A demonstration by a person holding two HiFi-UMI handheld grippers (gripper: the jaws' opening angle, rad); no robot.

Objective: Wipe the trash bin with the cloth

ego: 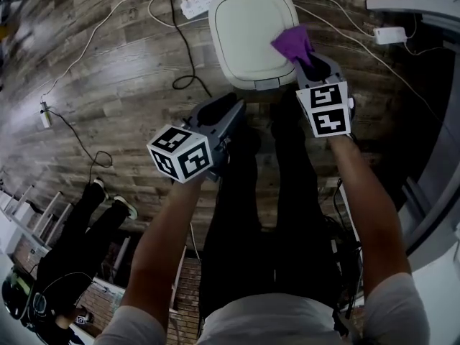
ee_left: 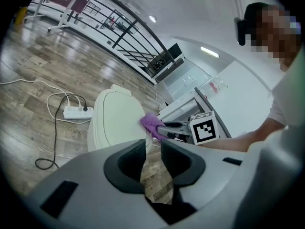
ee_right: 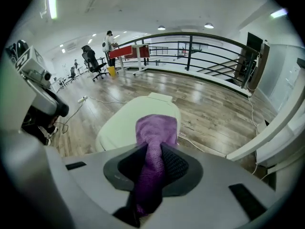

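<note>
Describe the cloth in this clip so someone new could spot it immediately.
Start at the pale trash bin on the wood floor, beside the white power strip. At its lid's right edge is the cloth, pinched in the right gripper. It is the only purple thing in view.

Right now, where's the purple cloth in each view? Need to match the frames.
Head view: cloth upper right of centre, on the trash bin lid, held by the right gripper.
Left gripper view: cloth at centre, at the lid's right edge.
Right gripper view: cloth centre, pinched between the jaws.
Shared landmark: the trash bin lid, in all three.
</note>
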